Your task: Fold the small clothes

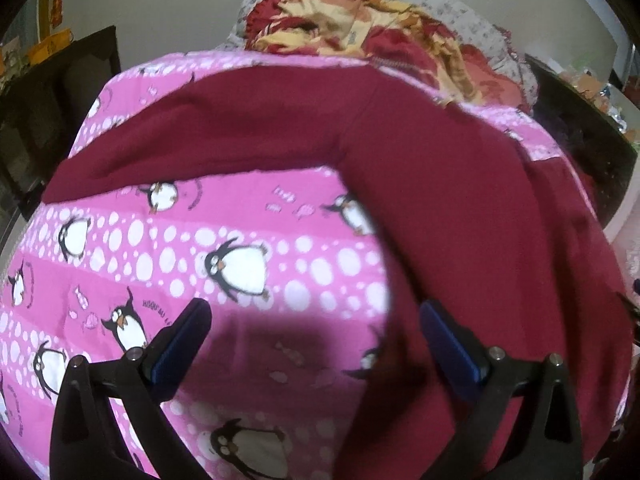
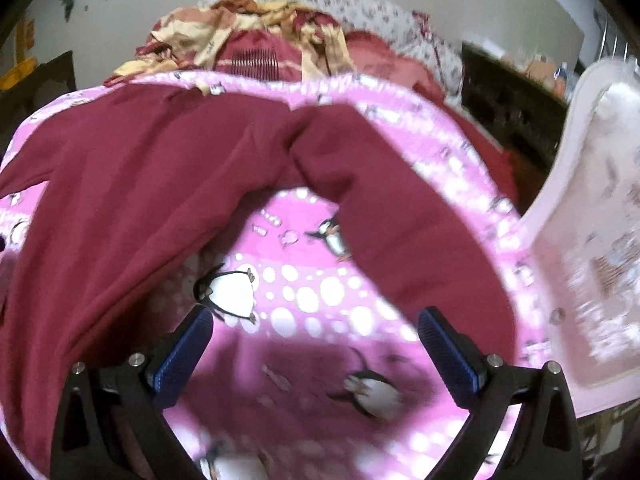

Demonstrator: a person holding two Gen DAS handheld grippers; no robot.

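Note:
A dark red long-sleeved garment (image 1: pixel 460 208) lies spread on a pink penguin-print bedcover (image 1: pixel 240 256). In the left wrist view one sleeve (image 1: pixel 208 136) stretches to the left and the body runs down the right side. My left gripper (image 1: pixel 316 312) is open and empty above the bedcover, with its right finger over the garment's body edge. In the right wrist view the garment (image 2: pixel 120 208) fills the left side and its other sleeve (image 2: pixel 400 216) runs to the right. My right gripper (image 2: pixel 316 316) is open and empty over bare bedcover (image 2: pixel 304 304) between body and sleeve.
A heap of red and yellow bedding (image 1: pixel 380 28) on a patterned pillow lies at the far end. Dark furniture (image 1: pixel 48 96) stands at the left. A pale pink patterned cloth or pillow (image 2: pixel 596 240) lies at the bed's right edge, beside a dark shelf (image 2: pixel 516 100).

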